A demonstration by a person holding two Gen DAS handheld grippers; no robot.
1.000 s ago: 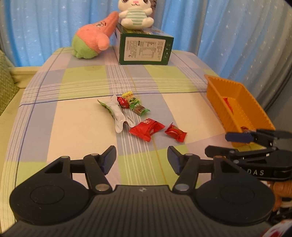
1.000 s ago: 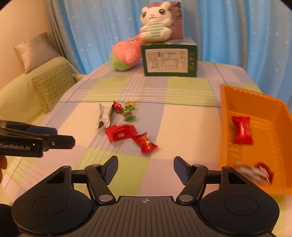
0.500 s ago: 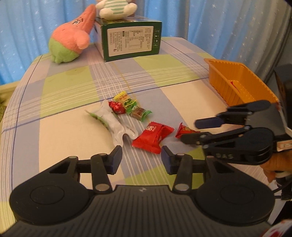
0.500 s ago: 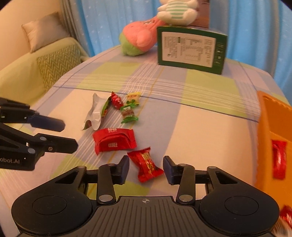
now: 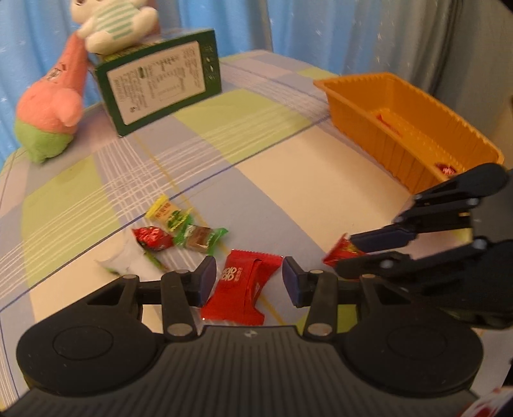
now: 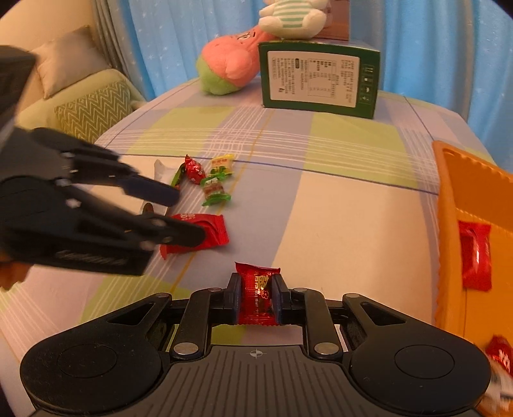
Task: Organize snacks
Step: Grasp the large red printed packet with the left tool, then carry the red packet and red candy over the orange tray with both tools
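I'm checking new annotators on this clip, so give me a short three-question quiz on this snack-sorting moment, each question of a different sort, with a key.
1. True or false: the right tool is shut on a small red candy.
2. Multiple choice: the large red packet lies
A. inside the orange tray
B. on the tablecloth between the left tool's open fingers
C. on top of the green box
3. Fill in: the white striped plush sits on top of the green ____.

Key
1. True; both pads press the wrapper.
2. B; the pads stand either side of it, seemingly not yet pressing.
3. box
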